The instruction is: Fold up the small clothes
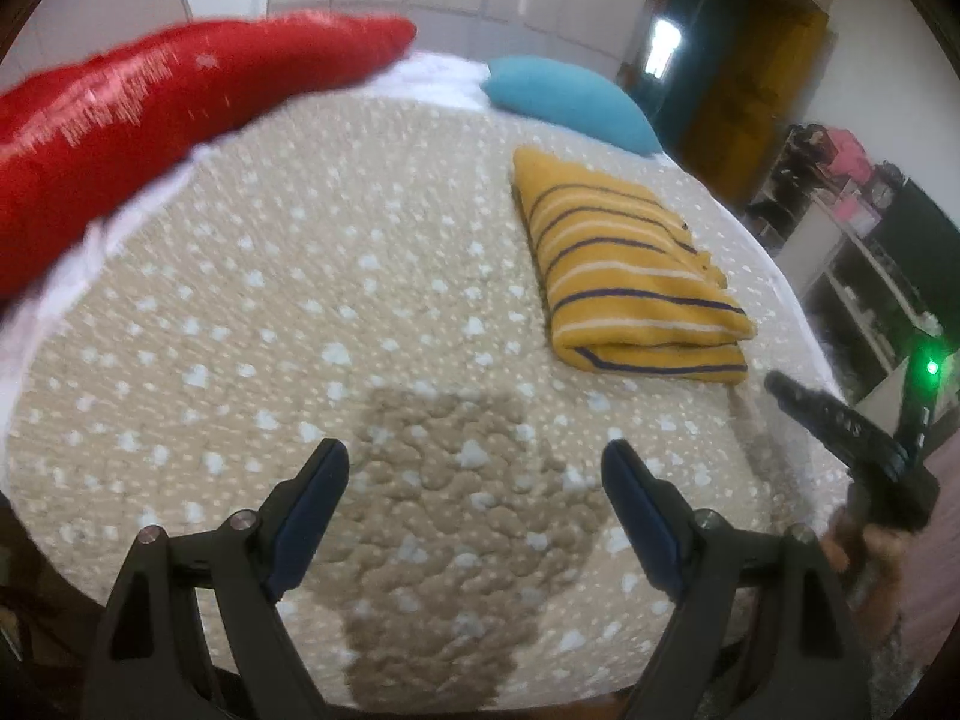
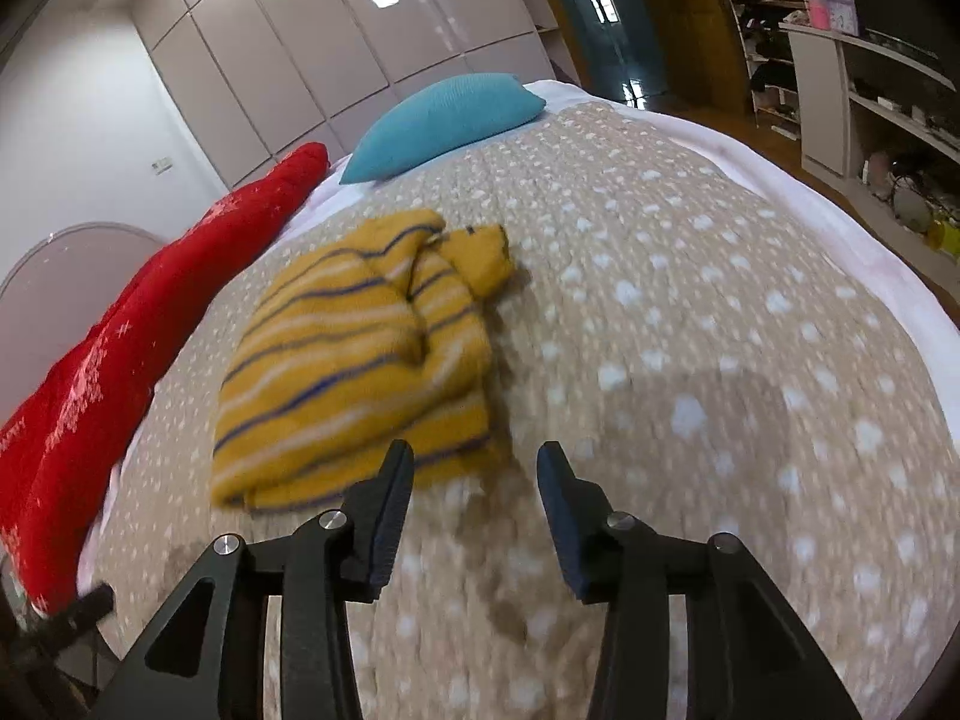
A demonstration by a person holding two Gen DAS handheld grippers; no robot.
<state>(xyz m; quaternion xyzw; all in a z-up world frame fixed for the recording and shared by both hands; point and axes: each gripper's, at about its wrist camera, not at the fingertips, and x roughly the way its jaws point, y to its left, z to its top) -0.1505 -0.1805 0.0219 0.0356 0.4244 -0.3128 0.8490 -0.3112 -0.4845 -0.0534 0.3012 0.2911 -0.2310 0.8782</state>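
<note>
Left wrist view: the left gripper (image 1: 474, 468) hangs over the beige dotted bedspread (image 1: 300, 300) with its 2 blue-padded fingers (image 1: 312, 504) spread wide and nothing between them. They touch no cloth; only their shadow lies on the quilt under the gap. The folded yellow striped garment (image 1: 630, 270) lies at about 1 o'clock from this gripper, well apart from it, flat on the bedspread with its folded edge toward the camera. At 3 o'clock, the right gripper (image 1: 840, 432) shows as a dark body held in a hand (image 1: 864, 546), with a green light beside it; its fingertips cannot be made out from this side. A red cushion (image 1: 120, 120) runs along the bed at 10 o'clock, and a teal pillow (image 1: 570, 96) sits at 12 o'clock beyond the garment.

Right wrist view: the right gripper (image 2: 474, 474) also stands parted, less widely than the left, and holds nothing. The yellow striped garment (image 2: 360, 360) lies at 11 o'clock, its near edge just beside the left fingertip (image 2: 390, 498); motion blur hides whether they touch. The garment's top layers look rumpled at the far end. The teal pillow (image 2: 444, 120) sits at 12 o'clock, the red cushion (image 2: 120, 348) at 9 o'clock, and open shelves (image 2: 840, 90) at 2 o'clock.
</note>
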